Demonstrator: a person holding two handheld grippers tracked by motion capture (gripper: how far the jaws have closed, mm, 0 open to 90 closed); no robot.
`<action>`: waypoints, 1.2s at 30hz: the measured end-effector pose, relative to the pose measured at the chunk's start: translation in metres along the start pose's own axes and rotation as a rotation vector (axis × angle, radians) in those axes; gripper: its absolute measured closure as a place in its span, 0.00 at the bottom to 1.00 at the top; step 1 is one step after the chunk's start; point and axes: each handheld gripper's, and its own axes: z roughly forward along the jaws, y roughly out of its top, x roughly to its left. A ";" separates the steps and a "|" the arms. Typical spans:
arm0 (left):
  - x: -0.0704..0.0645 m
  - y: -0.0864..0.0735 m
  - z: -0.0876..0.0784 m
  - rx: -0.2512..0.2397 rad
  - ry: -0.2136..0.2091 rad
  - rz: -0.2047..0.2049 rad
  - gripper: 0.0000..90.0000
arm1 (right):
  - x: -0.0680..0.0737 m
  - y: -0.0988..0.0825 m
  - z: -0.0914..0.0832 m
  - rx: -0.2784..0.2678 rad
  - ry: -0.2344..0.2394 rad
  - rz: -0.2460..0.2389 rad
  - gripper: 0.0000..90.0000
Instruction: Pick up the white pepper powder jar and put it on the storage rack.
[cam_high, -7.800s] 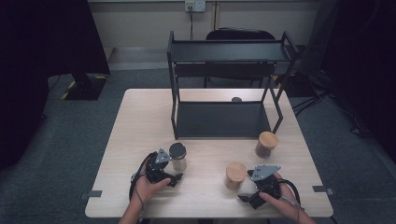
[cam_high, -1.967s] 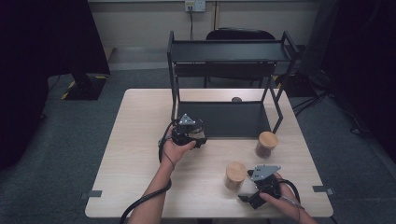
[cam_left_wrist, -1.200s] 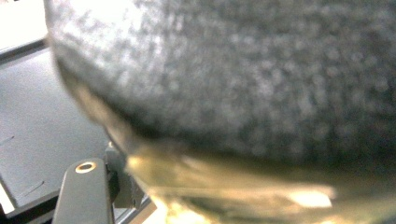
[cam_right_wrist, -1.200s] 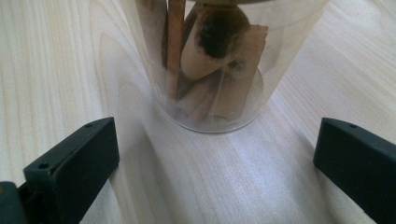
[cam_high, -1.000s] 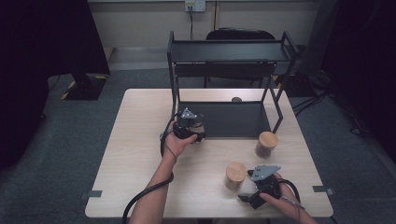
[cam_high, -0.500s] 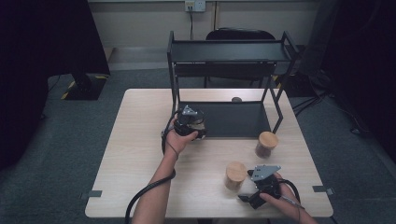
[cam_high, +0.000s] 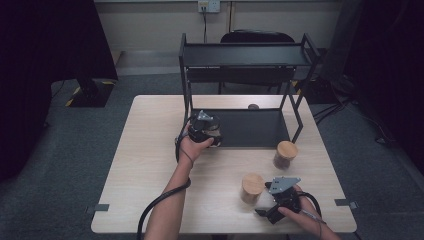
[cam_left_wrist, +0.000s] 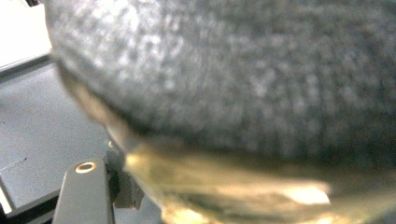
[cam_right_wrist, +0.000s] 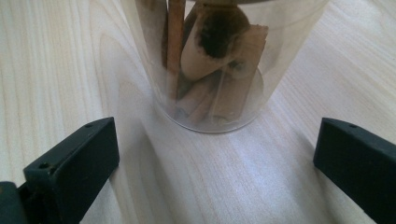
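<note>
You had the left gripper (cam_high: 204, 129) clamped on a grey-lidded clear glass jar (cam_high: 214, 131) at the front edge of the black metal rack's lower shelf (cam_high: 255, 127), not yet released. Right gripper (cam_high: 272, 207) jaws were apart near the wood-lidded jar w/ cinnamon sticks (cam_high: 252, 187); another wood-lidded jar (cam_high: 285, 154) waited on the table.

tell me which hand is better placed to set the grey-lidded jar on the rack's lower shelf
Left. Its tool is shut on the grey-lidded jar at the lower shelf edge; the right tool sits open near a cinnamon jar.
</note>
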 end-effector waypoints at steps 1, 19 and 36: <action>0.000 0.000 0.001 0.000 0.003 0.002 0.35 | 0.000 0.000 0.000 0.000 0.000 0.000 0.00; 0.006 0.006 0.011 0.003 0.028 -0.008 0.35 | 0.000 0.000 0.000 0.000 0.000 0.000 0.00; 0.011 0.009 0.026 0.021 0.076 -0.021 0.35 | 0.000 0.000 0.000 0.000 0.000 0.000 0.00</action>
